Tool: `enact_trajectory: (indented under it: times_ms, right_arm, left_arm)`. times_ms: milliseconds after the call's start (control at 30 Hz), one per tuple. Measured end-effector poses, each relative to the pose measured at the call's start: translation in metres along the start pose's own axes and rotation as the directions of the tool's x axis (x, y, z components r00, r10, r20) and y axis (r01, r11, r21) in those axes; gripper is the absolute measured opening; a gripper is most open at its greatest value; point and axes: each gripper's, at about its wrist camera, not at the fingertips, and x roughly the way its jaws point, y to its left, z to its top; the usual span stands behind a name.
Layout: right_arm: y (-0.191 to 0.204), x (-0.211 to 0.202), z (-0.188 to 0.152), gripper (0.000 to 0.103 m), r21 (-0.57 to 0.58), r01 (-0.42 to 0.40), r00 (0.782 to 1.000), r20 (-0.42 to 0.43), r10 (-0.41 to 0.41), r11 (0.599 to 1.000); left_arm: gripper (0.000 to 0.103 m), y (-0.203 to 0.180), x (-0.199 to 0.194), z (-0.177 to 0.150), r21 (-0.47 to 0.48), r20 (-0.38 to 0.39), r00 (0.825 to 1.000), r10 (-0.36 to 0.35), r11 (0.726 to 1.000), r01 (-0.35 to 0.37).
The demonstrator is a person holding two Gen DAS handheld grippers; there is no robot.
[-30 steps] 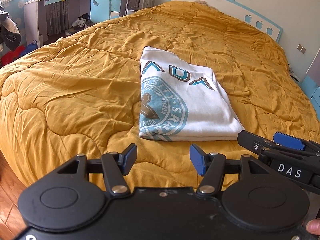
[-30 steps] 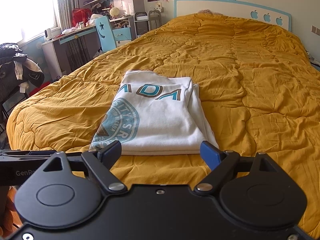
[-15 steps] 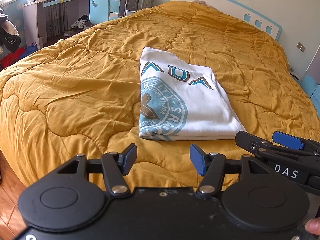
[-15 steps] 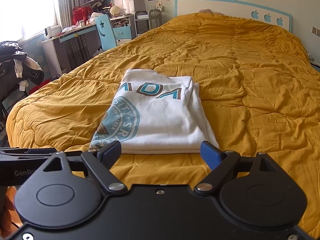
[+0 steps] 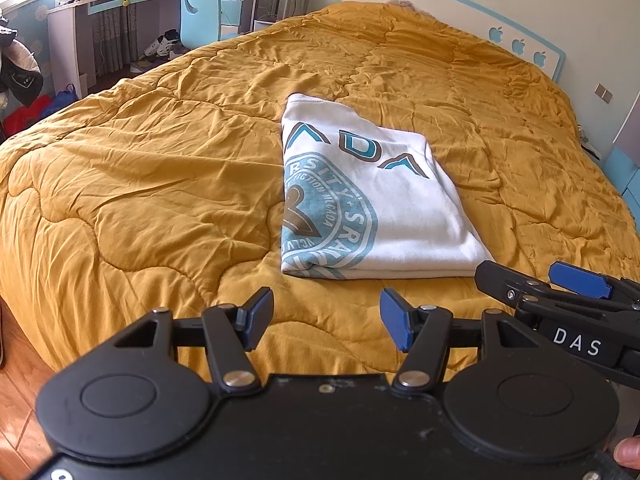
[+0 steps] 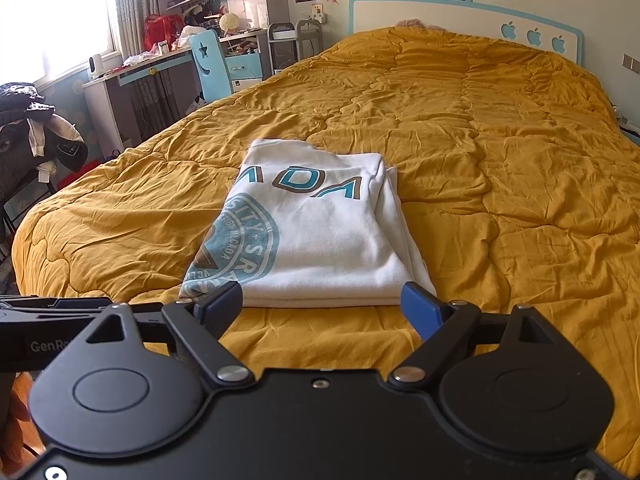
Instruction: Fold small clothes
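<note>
A white shirt with a teal round print [image 5: 372,208] [image 6: 316,240] lies folded into a flat rectangle on the mustard quilt [image 5: 140,168] [image 6: 500,184]. My left gripper [image 5: 326,318] hovers short of the shirt's near edge, open, with only quilt between its blue pads. My right gripper [image 6: 322,308] also stands open, just before the shirt's near edge, nothing held. In the left wrist view the right gripper [image 5: 560,300] shows at the right edge. The left gripper's side [image 6: 52,320] shows at the left edge of the right wrist view.
The bed's white and blue headboard [image 5: 480,28] [image 6: 460,20] is at the far end. A desk [image 5: 100,20] [image 6: 140,80] and a blue chair [image 5: 200,8] [image 6: 212,64] stand left of the bed. Dark clothes [image 6: 32,140] hang at the left. A wooden floor [image 5: 16,392] lies below left.
</note>
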Motion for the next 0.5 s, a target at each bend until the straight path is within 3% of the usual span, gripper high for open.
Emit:
enact_trajectory:
  times_ms: [500]
  right_arm:
    - [-0.0015,-0.001,-0.0012,0.088,0.002,0.002,1.0,-0.002,-0.002,1.0]
  left_arm:
    - [0.063,0.0001,0.0011,-0.0017,0.0,-0.014,1.0,-0.007,1.0,0.007]
